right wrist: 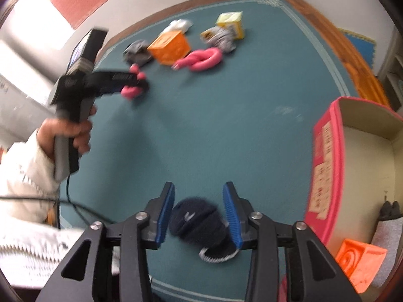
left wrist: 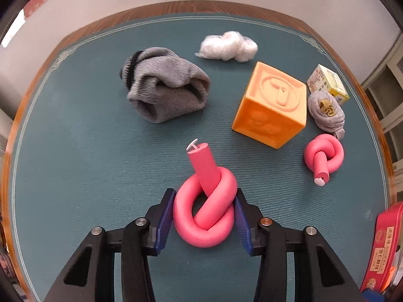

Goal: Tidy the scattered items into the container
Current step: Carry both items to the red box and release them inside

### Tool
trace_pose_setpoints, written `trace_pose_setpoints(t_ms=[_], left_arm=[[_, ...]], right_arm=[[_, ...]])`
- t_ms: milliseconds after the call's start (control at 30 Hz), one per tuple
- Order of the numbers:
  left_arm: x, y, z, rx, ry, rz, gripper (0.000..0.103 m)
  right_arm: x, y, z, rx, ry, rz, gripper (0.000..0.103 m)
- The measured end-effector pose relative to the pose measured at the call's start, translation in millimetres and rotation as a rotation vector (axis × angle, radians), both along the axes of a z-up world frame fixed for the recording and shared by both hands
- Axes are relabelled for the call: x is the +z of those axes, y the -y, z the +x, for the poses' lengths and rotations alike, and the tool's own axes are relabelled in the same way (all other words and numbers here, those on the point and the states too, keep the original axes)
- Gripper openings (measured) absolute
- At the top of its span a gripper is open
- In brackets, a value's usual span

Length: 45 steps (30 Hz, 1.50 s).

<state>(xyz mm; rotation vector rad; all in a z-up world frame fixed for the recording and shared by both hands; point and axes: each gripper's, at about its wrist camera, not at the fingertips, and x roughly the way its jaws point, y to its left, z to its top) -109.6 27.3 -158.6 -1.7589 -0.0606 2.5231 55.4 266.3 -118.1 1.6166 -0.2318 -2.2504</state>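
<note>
My left gripper (left wrist: 204, 201) is shut on a knotted pink foam tube (left wrist: 205, 206), its blue pads pressing both sides of the knot; it also shows in the right wrist view (right wrist: 131, 90). My right gripper (right wrist: 199, 196) is shut on a rolled dark navy sock (right wrist: 199, 222) over the green table mat. The red-walled container (right wrist: 330, 166) stands at the right and holds an orange block (right wrist: 360, 264) and a grey sock (right wrist: 388, 236). It shows at the right edge in the left wrist view (left wrist: 385, 246).
On the mat lie a grey sock bundle (left wrist: 166, 85), white fluff (left wrist: 226, 46), an orange foam cube (left wrist: 272, 105), a small yellow box (left wrist: 327, 81), a rolled grey sock (left wrist: 326, 112) and a second pink knot (left wrist: 323, 157). The wooden table edge (left wrist: 100, 22) rings the mat.
</note>
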Motion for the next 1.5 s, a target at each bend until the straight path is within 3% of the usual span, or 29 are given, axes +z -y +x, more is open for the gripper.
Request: trace_pose_setpoints(t_ms=[67, 167, 400, 467, 567, 800, 1033, 1233, 1500], left_arm=[[5, 0, 3, 0.005, -0.009, 0.003, 0.047], [14, 0, 10, 0.009, -0.028, 0.006, 0.047], [44, -7, 36, 0.010, -0.068, 0.012, 0.047], [55, -9, 39, 0.004, -0.079, 0.014, 0.047], [69, -15, 43, -0.011, -0.096, 0.018, 0.047], [102, -57, 64, -0.093, -0.153, 0.046, 0.047], [121, -124, 86, -0.219, -0.170, 0.104, 0.047], [130, -197, 111, -0.369, -0.176, 0.138, 0.047], [134, -283, 144, -0.547, -0.171, 0.175, 0.047]], right_arm=[[-1, 5, 6, 0.037, 0.006, -0.001, 0.063], [-4, 10, 11, 0.084, 0.012, 0.008, 0.072], [-35, 15, 12, 0.109, 0.083, 0.066, 0.071], [-39, 16, 13, 0.109, 0.093, 0.035, 0.060], [-29, 17, 16, 0.106, 0.037, 0.056, 0.056], [14, -19, 28, -0.013, -0.116, 0.030, 0.056], [59, -90, 53, -0.223, -0.252, 0.049, 0.056], [75, -139, 74, -0.397, -0.299, 0.099, 0.056], [70, -181, 91, -0.470, -0.289, 0.123, 0.058]])
